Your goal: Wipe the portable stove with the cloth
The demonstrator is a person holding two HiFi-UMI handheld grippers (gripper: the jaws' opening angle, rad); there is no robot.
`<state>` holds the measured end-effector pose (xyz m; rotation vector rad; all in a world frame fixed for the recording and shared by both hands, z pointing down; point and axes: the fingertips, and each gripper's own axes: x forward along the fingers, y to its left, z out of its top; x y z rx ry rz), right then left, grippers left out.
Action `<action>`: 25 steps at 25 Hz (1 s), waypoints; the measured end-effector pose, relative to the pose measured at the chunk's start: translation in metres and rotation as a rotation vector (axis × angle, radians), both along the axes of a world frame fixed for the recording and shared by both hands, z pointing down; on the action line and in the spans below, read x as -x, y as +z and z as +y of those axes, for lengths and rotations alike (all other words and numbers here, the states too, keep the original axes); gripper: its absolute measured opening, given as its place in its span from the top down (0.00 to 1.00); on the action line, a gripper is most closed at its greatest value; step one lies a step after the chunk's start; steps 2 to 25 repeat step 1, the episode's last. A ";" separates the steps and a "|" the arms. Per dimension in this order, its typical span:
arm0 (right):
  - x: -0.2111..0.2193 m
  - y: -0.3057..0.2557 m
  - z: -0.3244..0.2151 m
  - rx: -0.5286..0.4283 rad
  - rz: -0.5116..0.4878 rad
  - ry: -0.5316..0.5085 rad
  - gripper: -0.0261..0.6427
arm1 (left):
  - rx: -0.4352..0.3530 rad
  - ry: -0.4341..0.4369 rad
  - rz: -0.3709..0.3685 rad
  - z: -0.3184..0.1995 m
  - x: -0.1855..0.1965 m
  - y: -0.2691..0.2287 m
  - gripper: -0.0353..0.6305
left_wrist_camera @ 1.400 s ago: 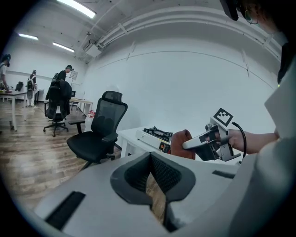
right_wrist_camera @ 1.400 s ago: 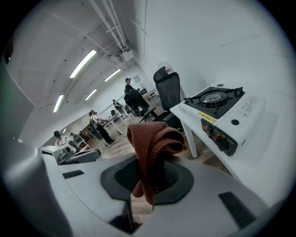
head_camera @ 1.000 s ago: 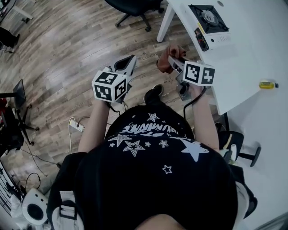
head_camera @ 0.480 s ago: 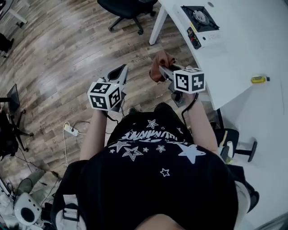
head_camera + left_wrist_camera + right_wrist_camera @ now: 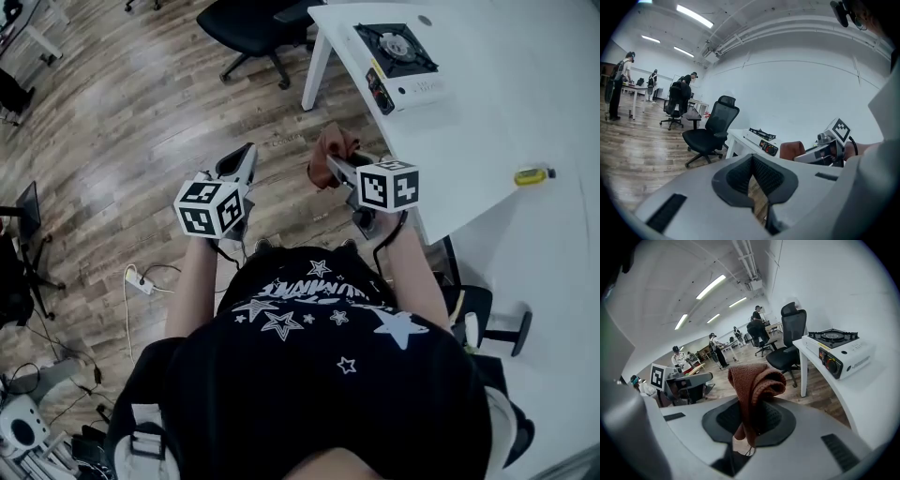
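The white portable stove [image 5: 396, 58] with its black burner sits at the near corner of the white table [image 5: 497, 141]; the stove [image 5: 839, 353] also shows at the right of the right gripper view. My right gripper [image 5: 330, 163] is shut on a rust-brown knitted cloth [image 5: 327, 152], held over the floor short of the table; the cloth [image 5: 752, 387] bunches up between the jaws. My left gripper [image 5: 242, 159] is shut with nothing in it, level with the right one. In the left gripper view the stove [image 5: 763, 140] lies ahead, beyond the closed jaws.
A black office chair [image 5: 251, 26] stands left of the table corner. A small yellow object [image 5: 531, 174] lies on the table to the right. A power strip and cable [image 5: 141, 281] lie on the wooden floor. Several people work at far desks [image 5: 628, 84].
The stove and table have slid left and down in the head view as the view moved closer. Both grippers keep their hold and spacing.
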<state>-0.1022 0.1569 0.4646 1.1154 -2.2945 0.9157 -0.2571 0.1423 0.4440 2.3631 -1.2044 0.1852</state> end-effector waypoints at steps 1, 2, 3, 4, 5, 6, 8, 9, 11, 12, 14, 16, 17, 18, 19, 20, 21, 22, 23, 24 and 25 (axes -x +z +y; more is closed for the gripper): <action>-0.012 -0.002 0.000 -0.002 0.002 0.000 0.87 | -0.006 -0.003 0.002 -0.001 -0.011 -0.004 0.94; -0.012 -0.002 0.000 -0.002 0.002 0.000 0.87 | -0.006 -0.003 0.002 -0.001 -0.011 -0.004 0.94; -0.012 -0.002 0.000 -0.002 0.002 0.000 0.87 | -0.006 -0.003 0.002 -0.001 -0.011 -0.004 0.94; -0.012 -0.002 0.000 -0.002 0.002 0.000 0.87 | -0.006 -0.003 0.002 -0.001 -0.011 -0.004 0.94; -0.012 -0.002 0.000 -0.002 0.002 0.000 0.87 | -0.006 -0.003 0.002 -0.001 -0.011 -0.004 0.94; -0.012 -0.002 0.000 -0.002 0.002 0.000 0.87 | -0.006 -0.003 0.002 -0.001 -0.011 -0.004 0.94; -0.012 -0.002 0.000 -0.002 0.002 0.000 0.87 | -0.006 -0.003 0.002 -0.001 -0.011 -0.004 0.94; -0.012 -0.002 0.000 -0.002 0.002 0.000 0.87 | -0.006 -0.003 0.002 -0.001 -0.011 -0.004 0.94; -0.012 -0.002 0.000 -0.002 0.002 0.000 0.87 | -0.006 -0.003 0.002 -0.001 -0.011 -0.004 0.94; -0.012 -0.002 0.000 -0.002 0.002 0.000 0.87 | -0.006 -0.003 0.002 -0.001 -0.011 -0.004 0.94; -0.012 -0.002 0.000 -0.002 0.002 0.000 0.87 | -0.006 -0.003 0.002 -0.001 -0.011 -0.004 0.94; -0.012 -0.002 0.000 -0.002 0.002 0.000 0.87 | -0.006 -0.003 0.002 -0.001 -0.011 -0.004 0.94; -0.012 -0.002 0.000 -0.002 0.002 0.000 0.87 | -0.006 -0.003 0.002 -0.001 -0.011 -0.004 0.94; -0.012 -0.002 0.000 -0.002 0.002 0.000 0.87 | -0.006 -0.003 0.002 -0.001 -0.011 -0.004 0.94; -0.012 -0.002 0.000 -0.002 0.002 0.000 0.87 | -0.006 -0.003 0.002 -0.001 -0.011 -0.004 0.94; -0.012 -0.002 0.000 -0.002 0.002 0.000 0.87 | -0.006 -0.003 0.002 -0.001 -0.011 -0.004 0.94; -0.012 -0.002 0.000 -0.002 0.002 0.000 0.87 | -0.006 -0.003 0.002 -0.001 -0.011 -0.004 0.94; -0.012 -0.002 0.000 -0.002 0.002 0.000 0.87 | -0.006 -0.003 0.002 -0.001 -0.011 -0.004 0.94; -0.012 -0.002 0.000 -0.002 0.002 0.000 0.87 | -0.006 -0.003 0.002 -0.001 -0.011 -0.004 0.94; -0.012 -0.002 0.000 -0.002 0.002 0.000 0.87 | -0.006 -0.003 0.002 -0.001 -0.011 -0.004 0.94; -0.012 -0.002 0.000 -0.002 0.002 0.000 0.87 | -0.006 -0.003 0.002 -0.001 -0.011 -0.004 0.94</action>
